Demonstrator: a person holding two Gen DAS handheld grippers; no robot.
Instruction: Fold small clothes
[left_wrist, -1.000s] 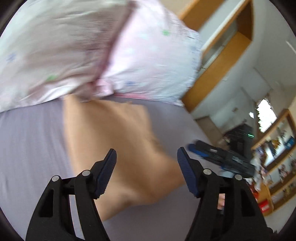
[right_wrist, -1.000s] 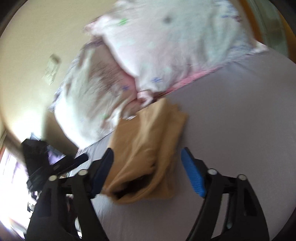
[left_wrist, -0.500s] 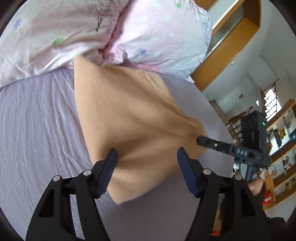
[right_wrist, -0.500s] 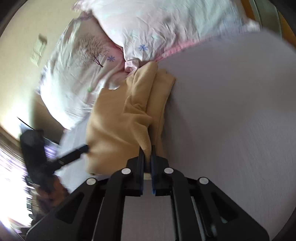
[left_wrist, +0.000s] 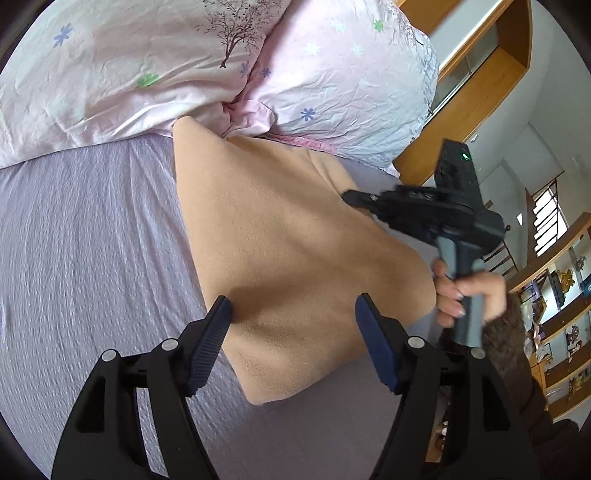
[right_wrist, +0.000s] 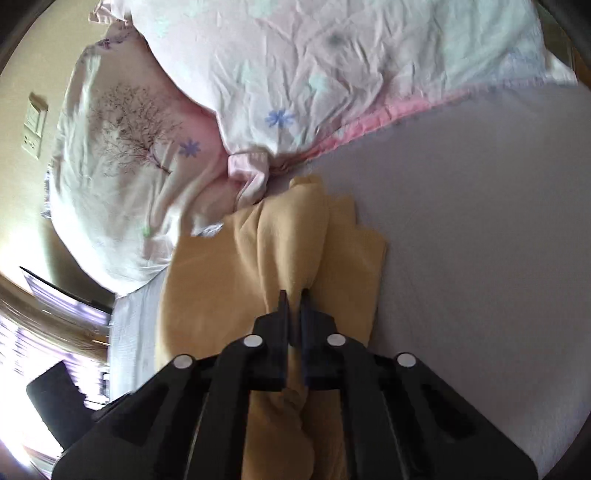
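A tan fleece garment lies on the lilac bed sheet, its far end against the pillows. My left gripper is open and empty, just above the garment's near end. My right gripper is shut on a raised fold of the same garment and lifts that ridge off the sheet. In the left wrist view the right gripper reaches over the garment's right edge, held by a hand.
Two pink floral pillows lie at the head of the bed behind the garment. A wooden cabinet and shelves stand at the right. Bare sheet lies to the right of the garment.
My right gripper closed on a fold of the garment and has pulled it up into a ridge. My left gripper stayed open and came nearer the garment's near end.
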